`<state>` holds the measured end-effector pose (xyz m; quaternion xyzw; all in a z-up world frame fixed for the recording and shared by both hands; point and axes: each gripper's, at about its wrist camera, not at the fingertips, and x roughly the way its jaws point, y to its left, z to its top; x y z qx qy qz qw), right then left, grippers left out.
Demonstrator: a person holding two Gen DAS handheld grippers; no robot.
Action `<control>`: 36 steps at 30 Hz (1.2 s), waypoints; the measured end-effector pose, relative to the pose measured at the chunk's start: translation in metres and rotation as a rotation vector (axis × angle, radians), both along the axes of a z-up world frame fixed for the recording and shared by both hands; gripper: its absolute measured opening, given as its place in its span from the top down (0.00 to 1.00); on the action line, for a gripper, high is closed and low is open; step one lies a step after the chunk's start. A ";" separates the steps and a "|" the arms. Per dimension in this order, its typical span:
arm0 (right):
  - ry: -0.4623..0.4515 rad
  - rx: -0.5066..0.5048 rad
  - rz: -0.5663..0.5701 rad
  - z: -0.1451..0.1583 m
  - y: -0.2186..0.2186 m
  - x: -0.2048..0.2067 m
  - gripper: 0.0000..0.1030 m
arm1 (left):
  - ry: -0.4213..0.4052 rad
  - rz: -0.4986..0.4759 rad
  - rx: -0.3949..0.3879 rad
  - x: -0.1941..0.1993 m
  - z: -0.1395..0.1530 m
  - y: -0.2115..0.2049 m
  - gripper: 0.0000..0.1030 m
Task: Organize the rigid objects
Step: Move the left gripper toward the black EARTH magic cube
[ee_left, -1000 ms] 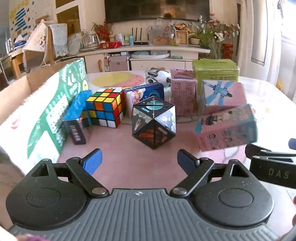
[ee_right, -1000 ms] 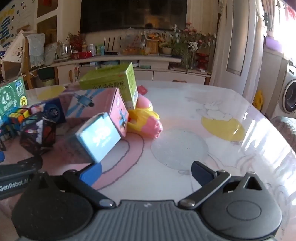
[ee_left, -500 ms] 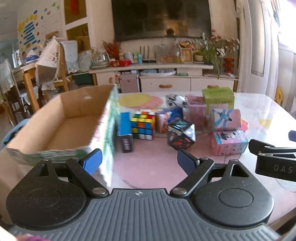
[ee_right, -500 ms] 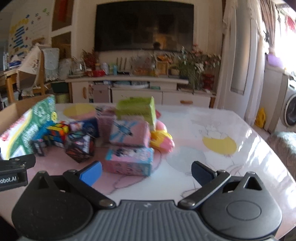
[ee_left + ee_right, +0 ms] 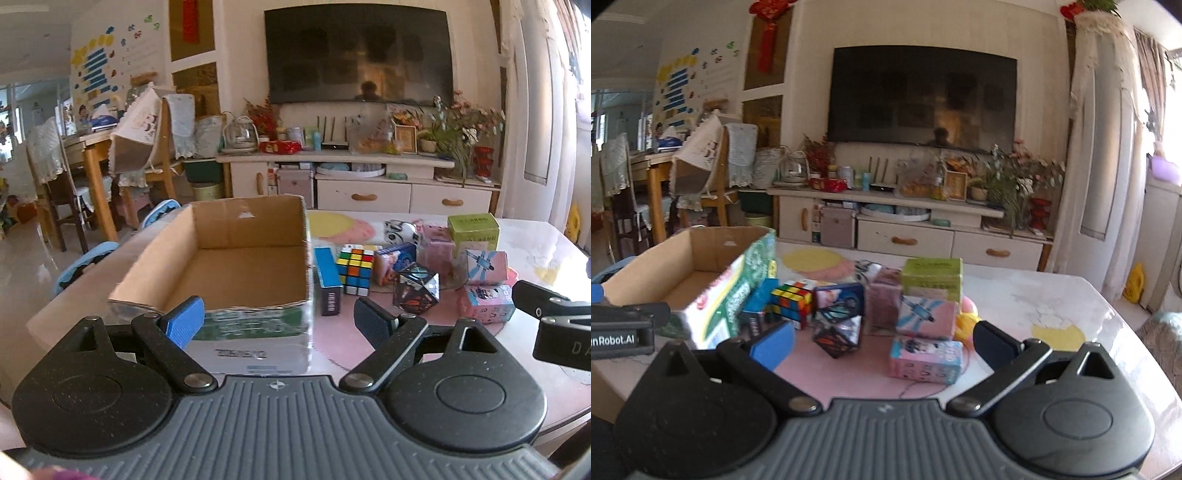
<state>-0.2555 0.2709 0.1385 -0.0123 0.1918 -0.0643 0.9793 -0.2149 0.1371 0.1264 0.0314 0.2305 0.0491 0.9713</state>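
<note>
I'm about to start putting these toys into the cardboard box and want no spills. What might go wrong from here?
1. The green box sits on top of the pink box; pulling the lower one first would likely topple it.
2. The black faceted cube rests on an edge, so the open right gripper may roll it.
3. The cardboard box appears near the table edge; a push might shift it off.

Table with a cardboard box and a huddle of small boxes and puzzle cubes

The pale table, printed with pink and yellow shapes, carries an open cardboard box. Just right of the box stands a blue box, then a colour cube and a dark puzzle cube. Farther right of the box lie pink boxes, with a green box behind them and a yellow toy beside them.
</note>
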 end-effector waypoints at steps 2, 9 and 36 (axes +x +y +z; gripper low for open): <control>-0.007 -0.007 0.011 0.003 0.007 -0.003 0.01 | -0.009 0.008 -0.005 -0.006 0.006 0.010 0.00; -0.041 -0.020 0.048 0.011 0.026 -0.012 0.01 | -0.025 0.020 -0.017 -0.018 0.016 0.023 0.00; 0.030 0.023 0.000 -0.017 -0.008 -0.010 0.01 | 0.001 -0.078 -0.005 -0.004 0.003 -0.006 0.00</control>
